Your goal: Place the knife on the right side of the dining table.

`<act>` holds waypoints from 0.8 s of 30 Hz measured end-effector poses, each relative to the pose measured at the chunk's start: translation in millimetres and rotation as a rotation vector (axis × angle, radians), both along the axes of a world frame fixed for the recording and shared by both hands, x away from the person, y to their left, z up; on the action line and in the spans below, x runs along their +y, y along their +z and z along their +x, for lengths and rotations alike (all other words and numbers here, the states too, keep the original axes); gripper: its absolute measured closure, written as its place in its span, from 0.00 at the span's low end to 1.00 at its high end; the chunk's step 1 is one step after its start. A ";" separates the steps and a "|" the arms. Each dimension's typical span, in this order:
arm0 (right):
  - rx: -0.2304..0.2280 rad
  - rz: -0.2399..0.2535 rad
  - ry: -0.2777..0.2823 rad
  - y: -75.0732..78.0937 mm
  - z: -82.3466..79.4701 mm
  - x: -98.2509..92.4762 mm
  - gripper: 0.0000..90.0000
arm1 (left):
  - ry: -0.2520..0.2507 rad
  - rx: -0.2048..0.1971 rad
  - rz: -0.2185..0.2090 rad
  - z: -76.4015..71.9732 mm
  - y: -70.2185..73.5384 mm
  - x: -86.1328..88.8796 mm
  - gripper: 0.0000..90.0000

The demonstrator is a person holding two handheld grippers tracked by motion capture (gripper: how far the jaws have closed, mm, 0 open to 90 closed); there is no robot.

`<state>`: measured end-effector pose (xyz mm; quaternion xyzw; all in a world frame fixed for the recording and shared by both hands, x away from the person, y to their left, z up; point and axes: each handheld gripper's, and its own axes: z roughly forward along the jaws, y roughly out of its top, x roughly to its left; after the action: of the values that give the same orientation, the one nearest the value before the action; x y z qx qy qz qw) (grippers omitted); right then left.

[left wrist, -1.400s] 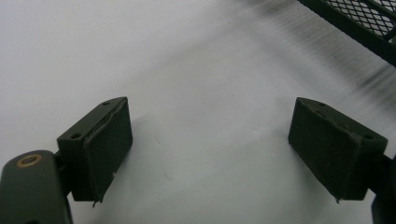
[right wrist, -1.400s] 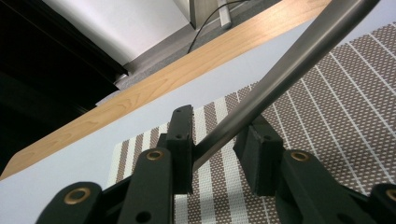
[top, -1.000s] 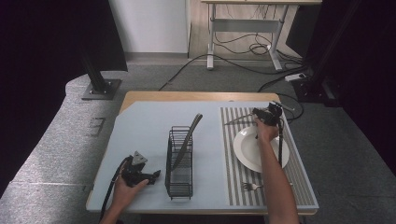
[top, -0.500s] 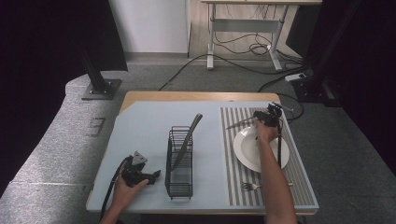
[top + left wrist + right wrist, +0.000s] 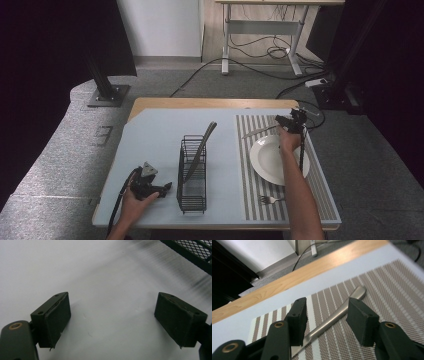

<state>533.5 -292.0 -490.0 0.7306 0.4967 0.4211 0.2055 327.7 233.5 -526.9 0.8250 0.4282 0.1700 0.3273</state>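
Okay, right tongs just opened, jaws spread around the knife lying on the striped placemat near the table's far edge; lift straight clear. Left tongs spread, empty.

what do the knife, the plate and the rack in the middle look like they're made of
Knife: probably stainless steel, brushed; grey with a soft sheen. Plate: looks like glazed ceramic, though plastic is possible; plain smooth white. Rack: thin metal wire, seemingly coated matt black; see-through grid of rods.
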 end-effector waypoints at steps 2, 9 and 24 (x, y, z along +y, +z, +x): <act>-0.004 -0.023 0.003 3.0 -2.4 -2.6 0.53 | 0.000 0.000 0.000 0.0 0.0 0.0 0.14; -0.024 -0.021 0.082 8.6 -6.1 -4.6 0.49 | 0.000 0.000 0.000 -0.1 0.0 -0.1 0.14; 0.110 -0.217 0.300 22.9 20.1 12.5 0.44 | 0.000 0.000 0.000 -0.1 0.0 0.0 0.14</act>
<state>553.6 -279.5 -467.0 0.6436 0.6531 0.3505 0.1905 327.6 233.6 -526.9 0.8251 0.4280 0.1701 0.3273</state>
